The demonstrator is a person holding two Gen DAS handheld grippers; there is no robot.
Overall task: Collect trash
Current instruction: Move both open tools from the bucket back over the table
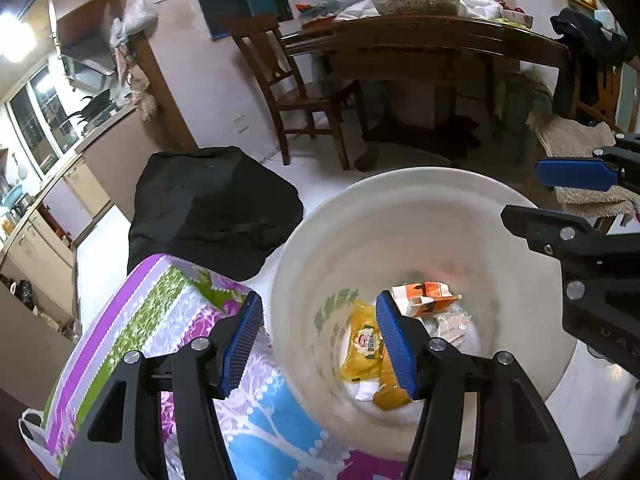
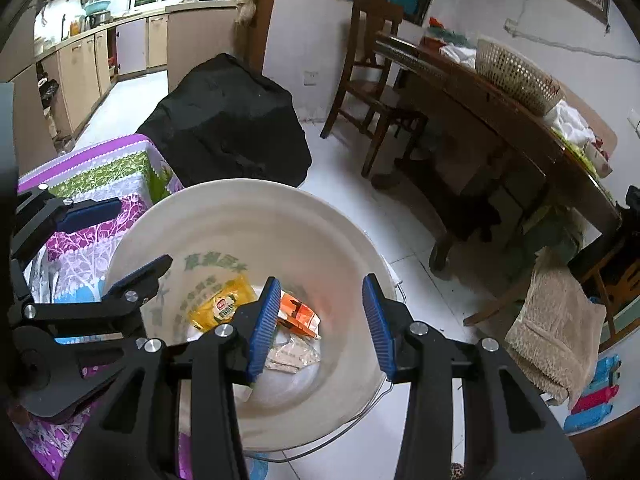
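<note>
**Both grippers empty above the bucket; trash lies inside**

We find the left gripper (image 1: pixel 320 340) and the right gripper (image 2: pixel 320 324) both hanging over the white bucket (image 2: pixel 248 200), jaws parted, nothing between the pads. The trash is at the bucket's bottom: a yellow packet (image 2: pixel 222 304), an orange carton (image 2: pixel 300 314) and a clear wrapper (image 2: pixel 294 354). The bucket stands on the floor against the floral cloth (image 1: pixel 160 300). Risk, in our judgement: the two tools sit close together, so a careless swing could knock them together or strike the rim and tip the bucket.
</note>
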